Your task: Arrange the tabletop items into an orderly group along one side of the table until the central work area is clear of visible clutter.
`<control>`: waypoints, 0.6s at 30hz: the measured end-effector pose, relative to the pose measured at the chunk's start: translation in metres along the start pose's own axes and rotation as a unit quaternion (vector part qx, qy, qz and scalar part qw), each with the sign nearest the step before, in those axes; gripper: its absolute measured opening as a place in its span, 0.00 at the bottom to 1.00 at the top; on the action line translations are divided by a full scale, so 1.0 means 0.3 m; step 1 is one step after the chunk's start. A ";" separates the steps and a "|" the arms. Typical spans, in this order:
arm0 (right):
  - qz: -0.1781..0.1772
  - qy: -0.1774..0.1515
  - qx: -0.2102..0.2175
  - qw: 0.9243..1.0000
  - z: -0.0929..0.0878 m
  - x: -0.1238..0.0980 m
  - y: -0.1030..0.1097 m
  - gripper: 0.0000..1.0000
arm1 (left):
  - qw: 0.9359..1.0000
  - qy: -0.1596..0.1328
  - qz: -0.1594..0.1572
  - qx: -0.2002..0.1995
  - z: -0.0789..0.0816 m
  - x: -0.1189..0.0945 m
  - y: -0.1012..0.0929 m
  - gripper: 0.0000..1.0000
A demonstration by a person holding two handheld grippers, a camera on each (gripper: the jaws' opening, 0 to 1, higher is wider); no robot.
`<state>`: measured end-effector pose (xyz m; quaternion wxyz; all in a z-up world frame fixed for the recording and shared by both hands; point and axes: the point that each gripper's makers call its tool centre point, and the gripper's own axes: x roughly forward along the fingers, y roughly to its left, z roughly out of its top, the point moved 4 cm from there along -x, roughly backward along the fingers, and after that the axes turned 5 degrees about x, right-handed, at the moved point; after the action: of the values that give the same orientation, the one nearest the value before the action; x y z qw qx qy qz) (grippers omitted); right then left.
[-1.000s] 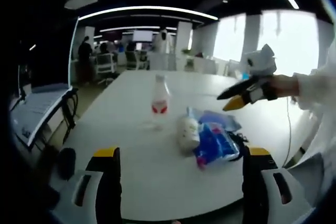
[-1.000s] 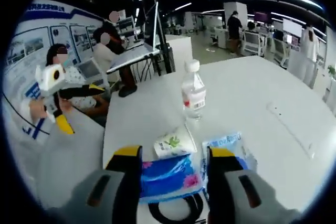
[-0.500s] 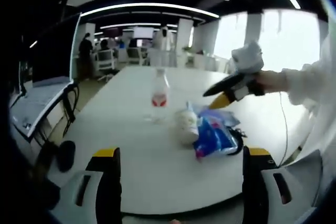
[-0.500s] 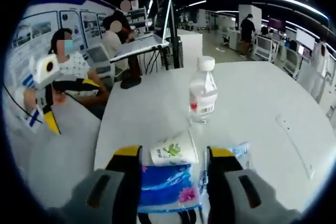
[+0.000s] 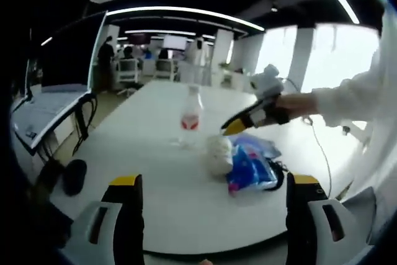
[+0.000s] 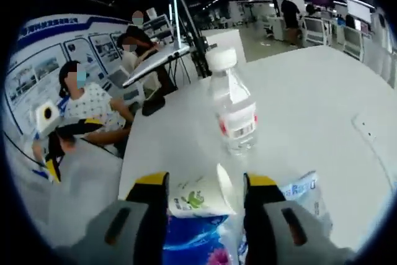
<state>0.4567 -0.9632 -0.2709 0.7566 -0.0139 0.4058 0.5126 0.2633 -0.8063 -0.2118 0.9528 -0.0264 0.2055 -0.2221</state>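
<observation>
**A:** Which step is the person working on?

**B:** I'd judge it is the approach to a first pick. The right gripper [image 6: 206,184] is hovering over the small white packet [image 6: 200,198], its jaws standing apart with the packet lying between their tips, not pinched.

**A:** And where is the clutter sitting?

**B:** All bunched together on the white table [image 5: 155,197]. The water bottle [image 6: 234,111] is standing upright just beyond the packet; the blue tissue pack [image 6: 192,245] is lying under the jaws, and a clear bag with blue print [image 6: 300,192] is beside it on the right. In the left gripper view the same heap is showing: bottle [image 5: 190,116], white packet [image 5: 217,154], blue tissue pack [image 5: 249,169], with the right gripper [image 5: 232,126] poised above them.

**A:** What is the left gripper doing?

**B:** The left gripper [image 5: 211,184] is hanging back near the table's edge, jaws wide apart and holding nothing.

**A:** So what does the next move call for?

**B:** Probably lowering a touch and closing on the packet alone, without catching the tissue pack beneath or bumping the bottle, which looks easy to tip. Then carrying it to one side.
</observation>
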 end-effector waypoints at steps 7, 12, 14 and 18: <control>0.000 0.032 -0.008 0.999 -0.040 0.024 -0.017 0.37 | 1.000 -0.009 0.006 -0.017 -0.001 0.001 0.009 0.93; 0.028 0.030 -0.007 0.999 -0.060 0.040 0.014 0.22 | 1.000 -0.005 0.010 -0.018 -0.008 0.005 0.012 0.92; 0.033 0.030 -0.014 0.999 -0.070 0.037 0.030 0.18 | 1.000 -0.006 0.014 -0.018 -0.008 0.006 0.014 0.92; 0.036 0.014 -0.006 0.999 -0.070 0.031 0.027 0.09 | 1.000 -0.005 0.015 -0.018 -0.011 0.009 0.014 0.92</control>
<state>0.4393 -0.9615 -0.2876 0.7317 -0.0110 0.4140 0.5414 0.2658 -0.8036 -0.2165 0.9563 -0.0412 0.2052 -0.2041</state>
